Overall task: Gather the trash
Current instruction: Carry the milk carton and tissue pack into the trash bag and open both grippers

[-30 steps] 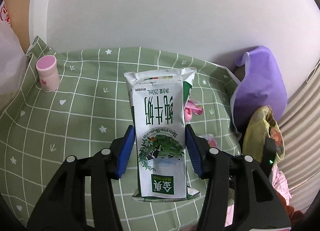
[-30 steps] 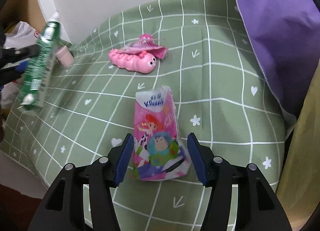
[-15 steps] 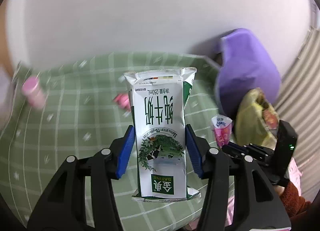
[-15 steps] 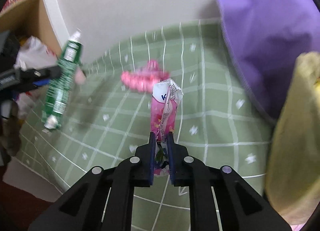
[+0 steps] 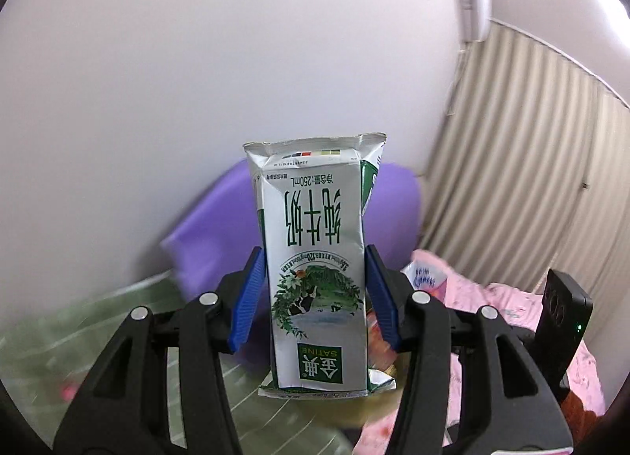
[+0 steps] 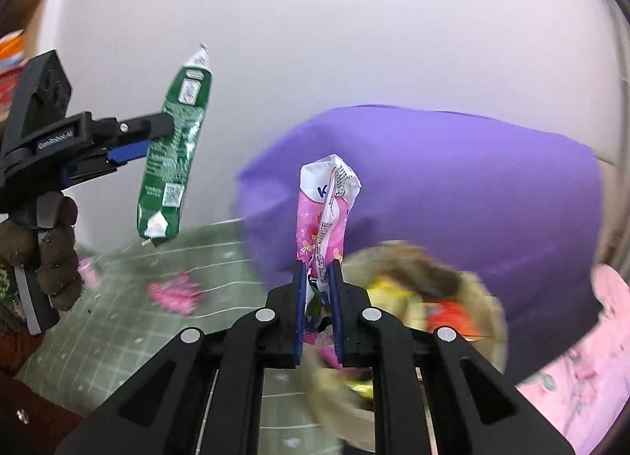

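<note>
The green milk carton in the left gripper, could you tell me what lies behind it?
Behind the milk carton, a purple cushion shows on both sides against the white wall. The cushion's middle is covered by the carton.

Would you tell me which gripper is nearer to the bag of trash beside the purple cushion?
Right. The right gripper, shut on the pink carton, is right beside the trash bag; the left gripper, gripping the green milk carton, is off to the side above the green cloth.
</note>
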The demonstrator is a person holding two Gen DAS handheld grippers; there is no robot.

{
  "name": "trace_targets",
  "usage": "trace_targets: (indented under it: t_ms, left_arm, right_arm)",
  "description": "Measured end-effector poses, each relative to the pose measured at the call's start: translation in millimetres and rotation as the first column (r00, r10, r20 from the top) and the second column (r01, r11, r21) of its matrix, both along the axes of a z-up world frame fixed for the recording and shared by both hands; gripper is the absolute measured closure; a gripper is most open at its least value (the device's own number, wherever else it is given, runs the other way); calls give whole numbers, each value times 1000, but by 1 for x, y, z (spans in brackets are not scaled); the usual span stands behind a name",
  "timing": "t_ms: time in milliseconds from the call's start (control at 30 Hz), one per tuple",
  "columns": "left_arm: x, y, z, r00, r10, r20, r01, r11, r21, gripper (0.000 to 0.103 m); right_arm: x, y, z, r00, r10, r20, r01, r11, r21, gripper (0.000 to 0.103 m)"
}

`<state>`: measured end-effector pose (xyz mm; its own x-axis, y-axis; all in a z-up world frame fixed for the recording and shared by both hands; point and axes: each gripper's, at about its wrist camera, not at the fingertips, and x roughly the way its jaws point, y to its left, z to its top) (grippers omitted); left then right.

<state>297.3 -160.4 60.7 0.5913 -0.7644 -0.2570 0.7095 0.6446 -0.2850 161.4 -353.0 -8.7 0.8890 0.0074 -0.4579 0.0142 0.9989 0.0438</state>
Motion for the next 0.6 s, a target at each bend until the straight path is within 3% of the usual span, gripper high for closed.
trace_targets:
  t_ms: [133,233,333,433,600]
  left_arm:
    - [9,-61,-4,993,-121,-1,121,993,-16,55]
    - [19,-96,-22,986,-161,-35,160,987,-15,55]
    - [23,-122,-45,987,-161,-18,161,987,-10,55]
    - [30,-143,-75,985,-167,-34,168,985,28,55]
    - [39,-158,-119,975,-170,-146,187,976,112,55]
  right_arm:
    - [-19,-42,2,993,-118,-1,118,992,36,90]
    - [-28,-64,-5,984,-178,-23,179,982,52,90]
    - [-28,-74,-13,977,-209,-49,211,976,58,90]
    - [-24,-84,-24,972,-222,-77,227,971,69,90]
    - [0,-96,-44,974,-178,-142,192,977,97,90]
